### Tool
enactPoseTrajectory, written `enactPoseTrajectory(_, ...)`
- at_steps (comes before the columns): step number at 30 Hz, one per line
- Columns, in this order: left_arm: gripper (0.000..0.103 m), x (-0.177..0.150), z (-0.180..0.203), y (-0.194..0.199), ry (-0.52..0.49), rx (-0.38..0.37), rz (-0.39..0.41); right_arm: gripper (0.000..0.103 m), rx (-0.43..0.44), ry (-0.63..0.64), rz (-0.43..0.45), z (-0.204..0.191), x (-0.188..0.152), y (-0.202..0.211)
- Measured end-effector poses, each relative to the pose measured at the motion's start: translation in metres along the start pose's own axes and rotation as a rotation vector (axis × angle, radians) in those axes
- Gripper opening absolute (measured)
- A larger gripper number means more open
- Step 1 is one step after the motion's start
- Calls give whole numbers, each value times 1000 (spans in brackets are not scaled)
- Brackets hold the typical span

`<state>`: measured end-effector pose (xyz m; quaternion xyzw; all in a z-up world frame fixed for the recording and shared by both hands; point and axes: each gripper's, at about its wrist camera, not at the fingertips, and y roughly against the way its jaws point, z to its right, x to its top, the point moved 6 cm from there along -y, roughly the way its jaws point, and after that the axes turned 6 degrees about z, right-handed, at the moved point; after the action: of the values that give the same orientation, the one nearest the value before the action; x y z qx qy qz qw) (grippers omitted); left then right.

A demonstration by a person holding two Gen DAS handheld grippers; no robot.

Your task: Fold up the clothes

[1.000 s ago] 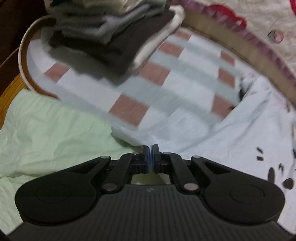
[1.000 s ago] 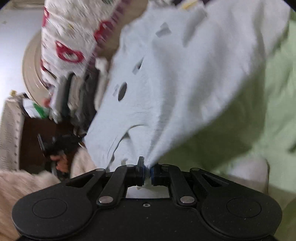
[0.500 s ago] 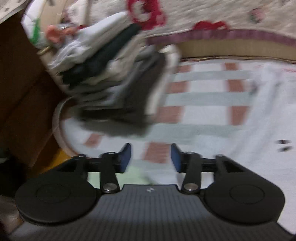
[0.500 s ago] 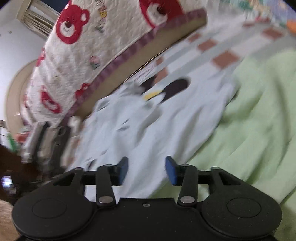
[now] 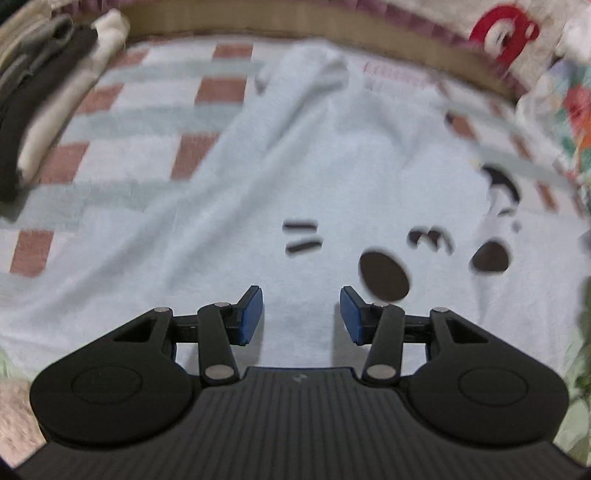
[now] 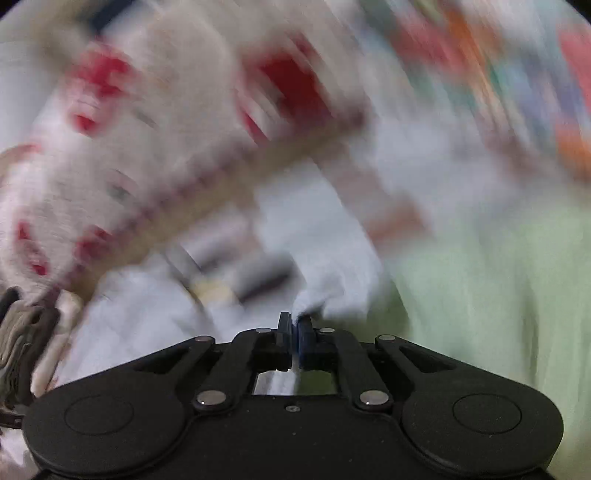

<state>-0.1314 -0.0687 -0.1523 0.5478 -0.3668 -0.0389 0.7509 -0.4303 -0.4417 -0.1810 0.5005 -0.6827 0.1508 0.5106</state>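
A pale blue shirt (image 5: 229, 206) with black printed shapes lies spread on the bed. My left gripper (image 5: 301, 314) is open and empty, hovering low over the shirt's middle, beside a black oval print. In the heavily blurred right wrist view, my right gripper (image 6: 294, 332) is shut on an edge of the pale blue shirt (image 6: 332, 273), which bunches up at the fingertips.
A stack of folded clothes (image 5: 40, 96) sits at the far left on a checked blanket (image 5: 155, 122). A bear-print quilt (image 5: 498, 29) runs along the back. A light green sheet (image 6: 498, 295) lies to the right. Colourful fabric (image 5: 569, 103) lies at the far right.
Both grippers let go of the shirt half a second ago. My left gripper has swung right over the shirt, still open. My right gripper has shut on the shirt's edge and is moving fast.
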Motion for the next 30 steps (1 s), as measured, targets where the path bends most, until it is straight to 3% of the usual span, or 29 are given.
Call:
enactPoseTrajectory(1,46,-7,0,-5,-9,21,-30,4,-36,25,40,-5,7,14)
enactPoseTrajectory(5,46,-31,-3,-16,-20,45,-99,3,-188,176,-50,10,-13,20)
enactPoseTrajectory(11,47,-28,-9,-8,-6,45,-124,5,-345,167,-199,37,-44,6)
enactPoseTrajectory(13,47,-27,-10,-6,8,34,-127,5,-377,229,-212,32,-41,8)
enactPoseTrajectory(16,48,-20,-11,0,41,-17,-119,14,-440,296,-225,28,-31,15)
enactPoseTrajectory(20,51,-6,-9,12,40,-73,-69,15,-544,47,-158,52,-1,45)
enactPoseTrajectory(21,52,0,-9,15,26,-74,-53,26,-568,-3,-139,57,5,53)
enactPoseTrajectory(22,52,7,-10,16,13,-68,-38,27,-569,-37,-128,56,10,59)
enactPoseTrajectory(25,52,34,-12,15,3,-64,9,27,-421,-69,-168,26,19,51)
enactPoseTrajectory(29,52,79,-21,14,225,-248,46,30,-38,-241,-323,-47,28,1)
enactPoseTrajectory(30,52,91,-21,14,234,-272,63,33,51,-303,-368,-66,30,-14)
